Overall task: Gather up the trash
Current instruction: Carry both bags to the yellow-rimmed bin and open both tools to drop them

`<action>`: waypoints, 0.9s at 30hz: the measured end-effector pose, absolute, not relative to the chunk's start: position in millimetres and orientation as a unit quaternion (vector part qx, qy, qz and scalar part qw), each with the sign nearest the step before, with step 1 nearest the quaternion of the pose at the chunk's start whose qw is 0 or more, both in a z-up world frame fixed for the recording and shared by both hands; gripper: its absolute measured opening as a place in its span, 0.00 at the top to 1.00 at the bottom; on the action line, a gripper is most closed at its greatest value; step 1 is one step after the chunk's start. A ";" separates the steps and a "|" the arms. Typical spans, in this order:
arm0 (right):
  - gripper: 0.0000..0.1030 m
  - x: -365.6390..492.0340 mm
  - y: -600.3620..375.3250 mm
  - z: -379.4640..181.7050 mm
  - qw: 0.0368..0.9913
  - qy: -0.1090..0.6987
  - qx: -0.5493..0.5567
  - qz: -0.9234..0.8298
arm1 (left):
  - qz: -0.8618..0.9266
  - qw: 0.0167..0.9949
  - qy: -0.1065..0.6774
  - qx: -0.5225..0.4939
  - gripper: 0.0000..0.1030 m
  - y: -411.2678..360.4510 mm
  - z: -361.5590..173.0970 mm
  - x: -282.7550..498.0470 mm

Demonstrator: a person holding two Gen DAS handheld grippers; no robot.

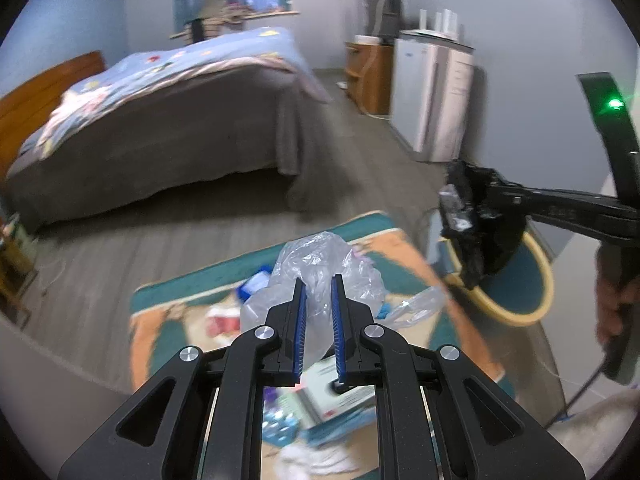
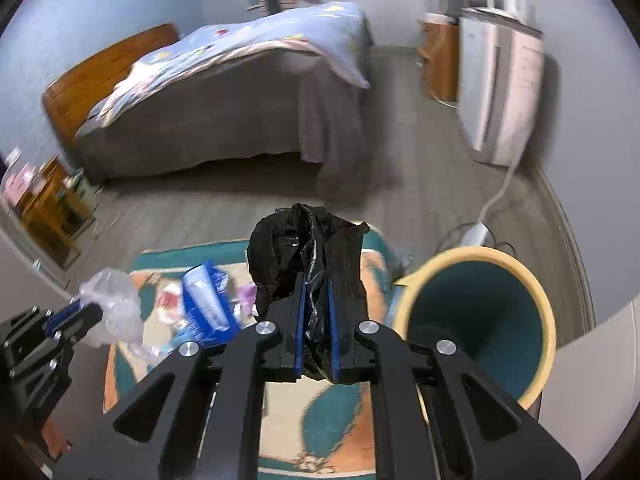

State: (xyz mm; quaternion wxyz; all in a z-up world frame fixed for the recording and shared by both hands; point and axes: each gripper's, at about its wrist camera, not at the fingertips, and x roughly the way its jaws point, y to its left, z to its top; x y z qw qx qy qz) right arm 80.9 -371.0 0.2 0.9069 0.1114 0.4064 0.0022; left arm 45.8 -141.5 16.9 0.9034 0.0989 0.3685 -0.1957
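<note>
Litter (image 2: 208, 304) strewn on rug (image 2: 328, 428); teal bin (image 2: 480, 320) just beside it.

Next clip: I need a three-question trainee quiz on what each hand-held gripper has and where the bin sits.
1. True or false: the left hand-held gripper is shut on a clear plastic bag.
2. What does the right hand-held gripper hold: A) blue carton B) black plastic bag C) towel?
3. In the right wrist view, on which side of the black bag is the bin?

Key: 1 true; 2 B; 3 right.
</note>
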 end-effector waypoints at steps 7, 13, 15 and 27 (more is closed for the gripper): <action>0.91 86.2 -428.2 -26.6 0.894 0.420 0.146 -0.060 | -0.262 0.877 0.384 0.121 0.87 -216.6 3.4 55.5; 0.91 81.3 -472.7 -53.5 0.873 0.436 0.169 -0.138 | -0.299 0.853 0.401 0.147 0.87 -264.4 -26.8 61.4; 0.91 78.1 -487.6 -63.8 0.861 0.445 0.185 -0.165 | -0.307 0.846 0.406 0.157 0.87 -279.4 -35.9 62.6; 0.91 56.6 -522.3 -87.0 0.822 0.457 0.249 -0.231 | -0.369 0.814 0.411 0.181 0.81 -346.4 -78.2 63.3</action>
